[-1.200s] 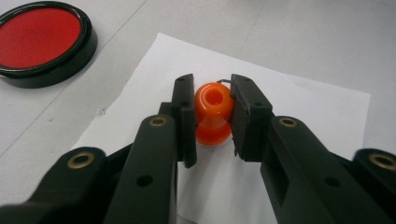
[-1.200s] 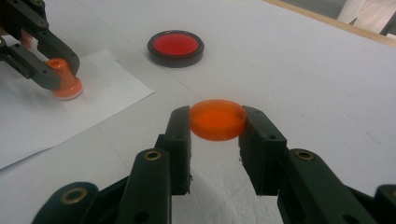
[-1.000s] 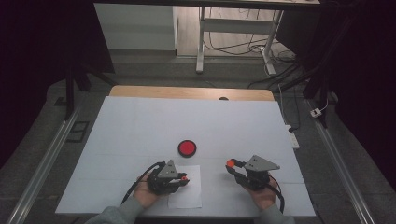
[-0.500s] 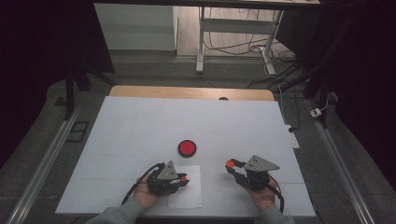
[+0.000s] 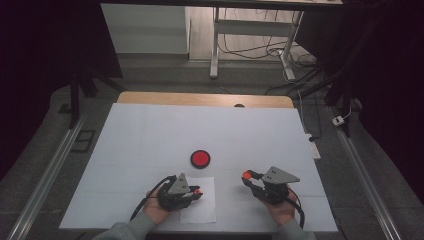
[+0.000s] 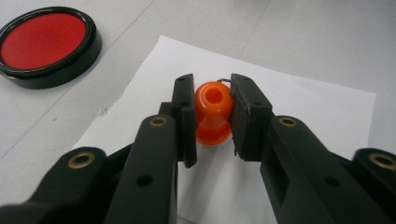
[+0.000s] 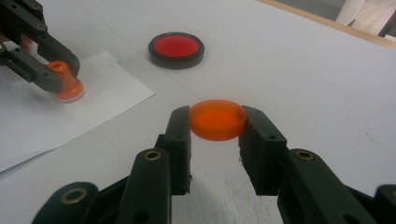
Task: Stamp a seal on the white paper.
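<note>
Left gripper (image 6: 212,116): jaws shut on an orange stamp (image 6: 213,112), glossy, waisted, hole in its top, standing upright with its base on the white paper sheet (image 6: 299,121) at 6 o'clock on the desk (image 5: 150,135). At 12 o'clock from it sits a shallow black dish (image 5: 200,159) holding a red pad. Right gripper (image 7: 215,126), 3 o'clock of the sheet: jaws clamped on an orange round cap (image 7: 217,119), above the desk; nothing has moved since the earlier frames.
</note>
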The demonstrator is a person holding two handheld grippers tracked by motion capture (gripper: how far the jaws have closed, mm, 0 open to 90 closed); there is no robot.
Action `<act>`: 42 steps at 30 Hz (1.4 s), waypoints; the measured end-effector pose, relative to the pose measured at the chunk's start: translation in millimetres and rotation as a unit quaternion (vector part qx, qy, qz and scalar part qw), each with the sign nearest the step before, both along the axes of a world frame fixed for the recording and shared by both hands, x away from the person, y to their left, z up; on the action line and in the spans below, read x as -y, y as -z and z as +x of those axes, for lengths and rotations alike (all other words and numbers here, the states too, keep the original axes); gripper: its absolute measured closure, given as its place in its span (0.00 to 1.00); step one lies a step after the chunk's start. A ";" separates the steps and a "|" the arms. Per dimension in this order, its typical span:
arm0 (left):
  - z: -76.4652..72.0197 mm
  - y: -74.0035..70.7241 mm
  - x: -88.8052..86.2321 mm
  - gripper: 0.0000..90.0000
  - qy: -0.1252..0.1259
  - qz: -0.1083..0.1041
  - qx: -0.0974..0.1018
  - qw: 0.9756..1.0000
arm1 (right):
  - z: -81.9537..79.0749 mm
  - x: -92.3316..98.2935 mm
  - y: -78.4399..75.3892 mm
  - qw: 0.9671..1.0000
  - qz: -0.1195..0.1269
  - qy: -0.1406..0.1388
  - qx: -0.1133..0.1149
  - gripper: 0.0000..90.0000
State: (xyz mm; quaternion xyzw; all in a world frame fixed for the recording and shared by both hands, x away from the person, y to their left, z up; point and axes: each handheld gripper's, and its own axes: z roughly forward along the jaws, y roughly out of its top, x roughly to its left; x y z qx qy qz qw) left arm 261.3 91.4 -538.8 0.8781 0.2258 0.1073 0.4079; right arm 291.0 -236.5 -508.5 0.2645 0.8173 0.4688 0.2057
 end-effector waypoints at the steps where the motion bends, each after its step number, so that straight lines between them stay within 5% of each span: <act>1: 0.0 0.1 -0.1 0.81 0.000 0.000 0.000 1.000 | 0.1 -0.1 0.2 1.000 0.000 0.000 0.000 0.72; 20: 1.8 -0.8 -1.5 0.81 0.006 -0.007 -0.002 1.000 | 0.7 1.4 -0.3 1.000 0.002 0.004 0.000 0.71; 25: 0.9 -9.9 -7.7 0.80 -0.002 -0.048 0.015 0.999 | 0.9 1.8 -0.4 1.000 0.003 0.002 0.002 0.71; 30: 1.8 -16.2 -15.6 0.80 -0.010 -0.081 0.010 0.997 | 0.8 1.7 -0.4 1.000 0.003 0.004 0.001 0.71; 42: 2.5 -25.3 -20.5 0.80 -0.014 -0.105 -0.004 0.994 | 0.7 1.5 -0.3 1.000 0.002 0.004 0.001 0.71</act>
